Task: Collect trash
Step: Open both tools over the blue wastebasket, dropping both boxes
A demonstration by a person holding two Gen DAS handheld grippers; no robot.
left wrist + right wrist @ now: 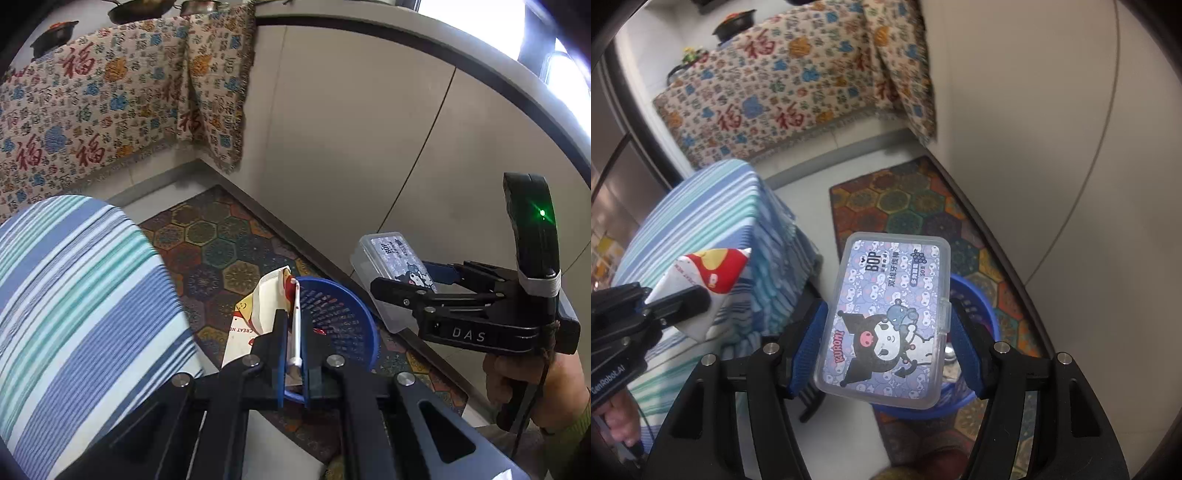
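Note:
My left gripper [290, 314] is shut on a white paper wrapper [264, 299] with red and yellow print, held edge-on above the near rim of a blue perforated basket [340, 321] on the floor. In the right wrist view that left gripper [696, 295] and its wrapper [713, 269] show at the left. My right gripper [888, 310] is shut on a clear plastic box [882, 332] with a purple cartoon label, its blue pads pressed on both long sides. The basket [977, 299] lies directly beneath the box. The right gripper [402, 280] and box [391, 258] hang right of the basket.
A blue-and-green striped cloth covers a piece of furniture [74, 295] at the left. The basket stands on a hexagon-patterned rug [221, 243] beside grey cabinet fronts [351, 129]. A printed cloth [110, 92] hangs at the back. A hand [517, 376] holds the right gripper's handle.

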